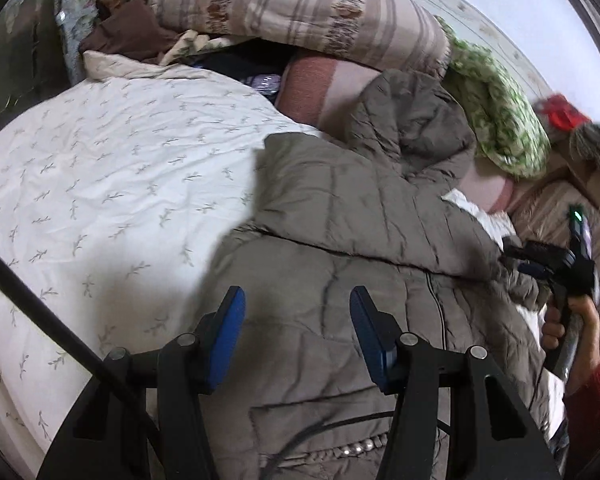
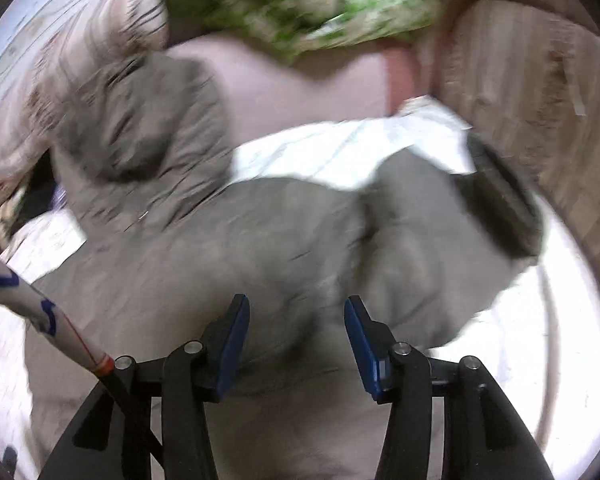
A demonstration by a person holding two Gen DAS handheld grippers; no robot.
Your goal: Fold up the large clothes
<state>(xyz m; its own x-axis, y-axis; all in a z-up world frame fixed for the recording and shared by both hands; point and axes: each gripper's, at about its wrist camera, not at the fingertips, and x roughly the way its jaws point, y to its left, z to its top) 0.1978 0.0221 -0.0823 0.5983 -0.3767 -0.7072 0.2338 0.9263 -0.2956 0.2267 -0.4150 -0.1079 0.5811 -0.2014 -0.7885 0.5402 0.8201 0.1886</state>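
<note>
My left gripper [image 1: 296, 320] hovers released over the grey padded coat [image 1: 340, 220] on the bed sheet [image 1: 100, 180]. My right gripper [image 2: 296, 328] gapes too, empty above its sleeve [image 2: 440, 248].

A grey-brown quilted puffer jacket [image 1: 340, 248] lay spread on its front side, zipper showing, directly below and ahead of the left gripper [image 1: 297, 334]. Its hood [image 1: 412, 120] lay farther ahead, and one sleeve [image 2: 440, 232] stretched right of the right gripper [image 2: 296, 344].
</note>
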